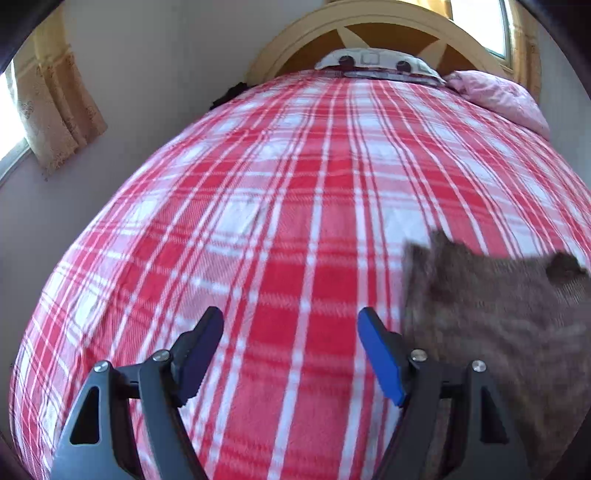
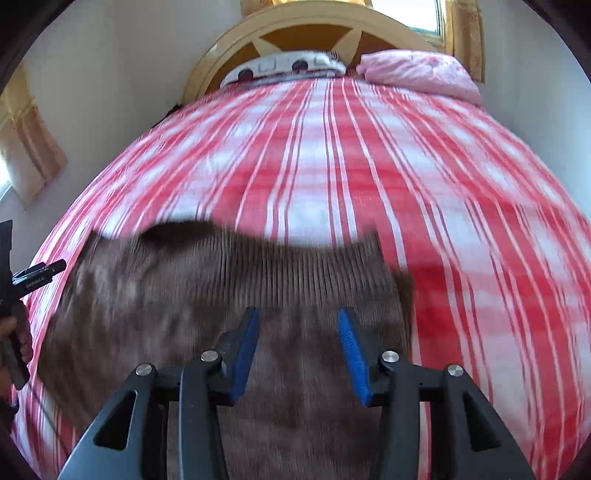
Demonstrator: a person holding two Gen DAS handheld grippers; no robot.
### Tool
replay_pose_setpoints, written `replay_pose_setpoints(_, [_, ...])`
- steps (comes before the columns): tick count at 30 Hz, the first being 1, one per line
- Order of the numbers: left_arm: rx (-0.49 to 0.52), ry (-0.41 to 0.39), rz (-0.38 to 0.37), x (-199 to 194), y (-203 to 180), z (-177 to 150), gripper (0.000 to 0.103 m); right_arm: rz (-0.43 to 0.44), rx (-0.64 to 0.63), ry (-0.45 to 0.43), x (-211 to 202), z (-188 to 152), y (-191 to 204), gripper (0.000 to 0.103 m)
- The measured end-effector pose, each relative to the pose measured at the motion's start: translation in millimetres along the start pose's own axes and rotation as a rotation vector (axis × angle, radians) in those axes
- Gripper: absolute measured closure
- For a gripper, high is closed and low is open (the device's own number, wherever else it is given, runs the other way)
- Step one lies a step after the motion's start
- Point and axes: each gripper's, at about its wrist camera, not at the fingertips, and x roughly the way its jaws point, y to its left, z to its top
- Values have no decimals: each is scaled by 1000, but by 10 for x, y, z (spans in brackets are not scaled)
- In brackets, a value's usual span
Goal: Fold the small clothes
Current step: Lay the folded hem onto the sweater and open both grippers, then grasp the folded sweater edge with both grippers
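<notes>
Your left gripper [image 1: 291, 325] hung over bare bedspread with its jaws spread wide and nothing between them; one pad face showed flat and blue, the other dark and toothed along its edge. Your right gripper [image 2: 298, 325] had its jaws parted too, the ridged blue pads clear of the cloth beneath, gripping nothing.

The brown knitted garment [image 2: 229, 295] lay flat on the bed [image 2: 480, 221], toward its foot edge, directly under the right gripper and just beside the left one's inner finger. Its knit was fine-ribbed, the ribs running toward the headboard [image 2: 295, 22], with a mottled, fuzzy surface. Its far edge dipped in a shallow curve between two raised corners, and a dark rounded opening showed near one corner. Motion blur hid finer detail.

The bedspread was a soft fleecy plaid in red and white, smooth and taut. At the head edge sat a white patterned pillow [image 2: 284, 66] and a crumpled pink quilted one [image 2: 417, 74] toward the corner, against an arched, glossy yellow wooden headboard.
</notes>
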Motion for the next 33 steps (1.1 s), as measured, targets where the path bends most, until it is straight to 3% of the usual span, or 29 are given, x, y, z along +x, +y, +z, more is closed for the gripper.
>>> replay_pose_setpoints(3, [35,5,-77,-269,-5,-345,25,13,21,6,-258,-333,-128,57])
replay_pose_setpoints(9, [105,24,-163,-519,-95,-798,27,-20,76,-26,-734,-871,-320,58])
replay_pose_setpoints(11, [98,21,-191,-566,-104,-900,32,-21,97,-13,-801,-1018,-345,58])
replay_pose_setpoints(13, [88,38,-234,-560,-118,-957,50,-14,91,4,-794,-1107,-328,62])
replay_pose_setpoints(15, [80,48,-273,-552,-144,-1001,59,-13,97,23,-756,-1182,-341,66])
replay_pose_setpoints(20, [106,20,-252,-592,-215,-1049,60,-2,116,4,-768,-1231,-349,86])
replay_pose_setpoints(24, [137,-2,-284,-602,-241,-1095,80,-7,112,0,-781,-1265,-304,89])
replay_pose_setpoints(33, [178,-30,-307,-623,-269,-1121,94,-9,113,-10,-806,-1292,-295,92])
